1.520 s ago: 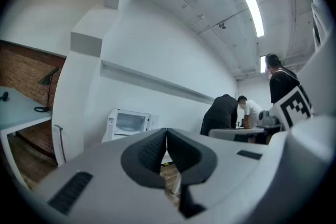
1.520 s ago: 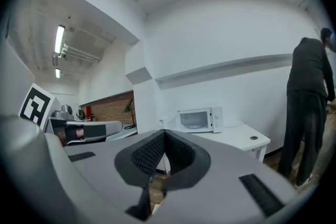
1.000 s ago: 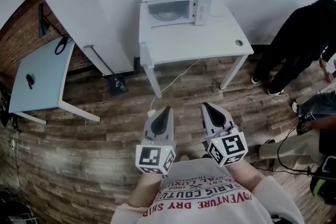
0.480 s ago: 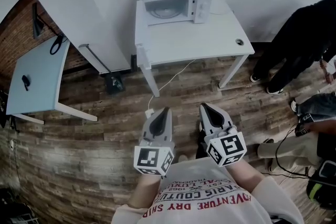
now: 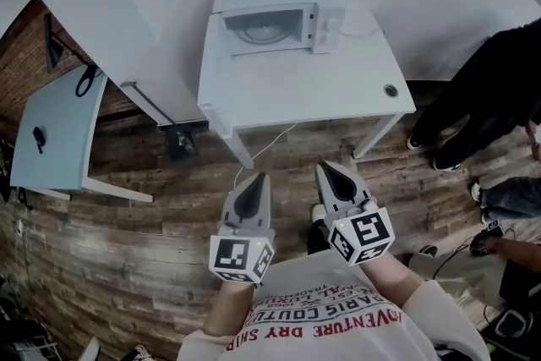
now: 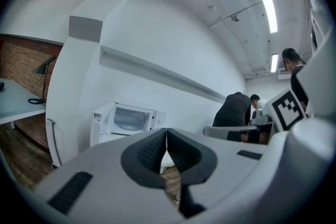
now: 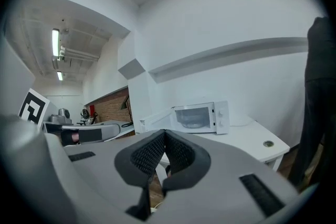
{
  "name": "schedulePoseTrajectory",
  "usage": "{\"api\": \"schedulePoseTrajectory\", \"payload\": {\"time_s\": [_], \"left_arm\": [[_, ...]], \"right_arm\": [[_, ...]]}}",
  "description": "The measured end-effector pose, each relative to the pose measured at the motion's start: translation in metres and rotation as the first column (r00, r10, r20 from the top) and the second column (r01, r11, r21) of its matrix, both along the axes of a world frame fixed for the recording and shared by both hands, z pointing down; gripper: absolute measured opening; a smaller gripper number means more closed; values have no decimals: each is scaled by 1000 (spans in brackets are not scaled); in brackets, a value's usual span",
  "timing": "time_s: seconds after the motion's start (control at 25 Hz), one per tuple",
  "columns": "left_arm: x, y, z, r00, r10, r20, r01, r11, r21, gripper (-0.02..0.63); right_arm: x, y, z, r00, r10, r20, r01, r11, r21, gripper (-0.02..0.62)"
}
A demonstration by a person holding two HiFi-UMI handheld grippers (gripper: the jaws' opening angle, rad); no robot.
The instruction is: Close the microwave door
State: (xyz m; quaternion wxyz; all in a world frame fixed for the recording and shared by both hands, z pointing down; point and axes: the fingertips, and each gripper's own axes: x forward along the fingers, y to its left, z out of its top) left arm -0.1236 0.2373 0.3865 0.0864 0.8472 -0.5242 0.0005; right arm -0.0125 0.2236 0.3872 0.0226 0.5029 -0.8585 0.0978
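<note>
Left gripper (image 5: 250, 192) and right gripper (image 5: 336, 180) carried low, jaws clenched empty: microwave (image 5: 275, 28) door (image 7: 156, 119) open, not yet within reach.

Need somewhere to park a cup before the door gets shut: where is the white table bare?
The whole front strip of the table is bare, from the microwave forward to the near edge, rightward to the small round fitting. The back-left is taken by the microwave and its open door.
</note>
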Motion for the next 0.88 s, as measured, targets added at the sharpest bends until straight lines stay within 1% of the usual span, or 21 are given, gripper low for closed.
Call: {"api": "schedulePoseTrajectory", "payload": {"time_s": [0.12, 0.32, 0.48, 0.6, 0.72, 0.88], "left_arm": [[18, -39, -4, 999, -30, -14, 30, 1000, 1, 8], [57, -101, -23, 999, -45, -11, 46, 998, 41, 8], [86, -144, -28, 999, -44, -30, 45, 998, 38, 8], [103, -164, -31, 999, -36, -7, 36, 999, 38, 8], [106, -185, -28, 998, -54, 20, 53, 998, 28, 8], [97, -218, -20, 997, -75, 27, 75, 997, 8, 8]], "right_arm": [[19, -40, -2, 1000, -25, -4, 25, 1000, -1, 12], [52, -105, -13, 997, -70, -16, 71, 997, 12, 12], [73, -150, -16, 995, -92, -23, 93, 996, 15, 12], [86, -176, -13, 995, -98, -17, 98, 995, -3, 12], [91, -198, -10, 995, -101, -6, 101, 995, -18, 12], [86, -229, -5, 994, -105, -3, 105, 994, -27, 12]]}}
